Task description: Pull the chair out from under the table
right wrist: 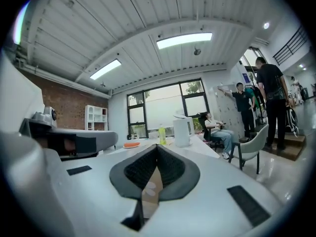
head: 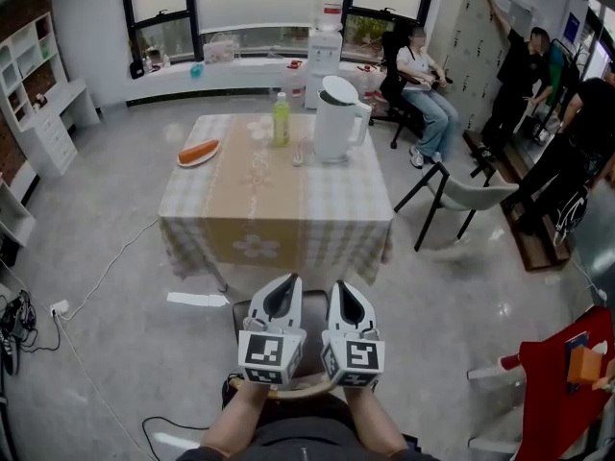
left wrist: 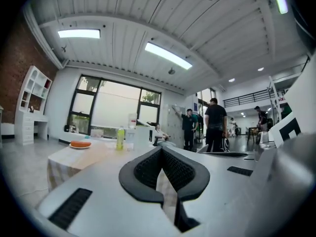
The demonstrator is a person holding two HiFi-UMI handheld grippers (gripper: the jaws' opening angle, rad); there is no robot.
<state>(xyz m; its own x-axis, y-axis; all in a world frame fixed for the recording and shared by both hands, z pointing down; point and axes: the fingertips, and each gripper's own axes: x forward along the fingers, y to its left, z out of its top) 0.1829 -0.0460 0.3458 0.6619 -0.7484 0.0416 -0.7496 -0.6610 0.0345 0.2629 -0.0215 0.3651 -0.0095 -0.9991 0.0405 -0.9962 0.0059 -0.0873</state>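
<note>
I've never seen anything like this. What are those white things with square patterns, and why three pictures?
No robot here: a person holds a two-jawed tool in each hand, left tool and right tool; the patterned cubes are part of them. One picture comes from a camera on the person's head, looking down. The other two come from cameras on the tools, looking along their jaws. Both tools are shut, holding nothing. Below them is a chair at a table bearing a plate, a green bottle and a white jug.
</note>
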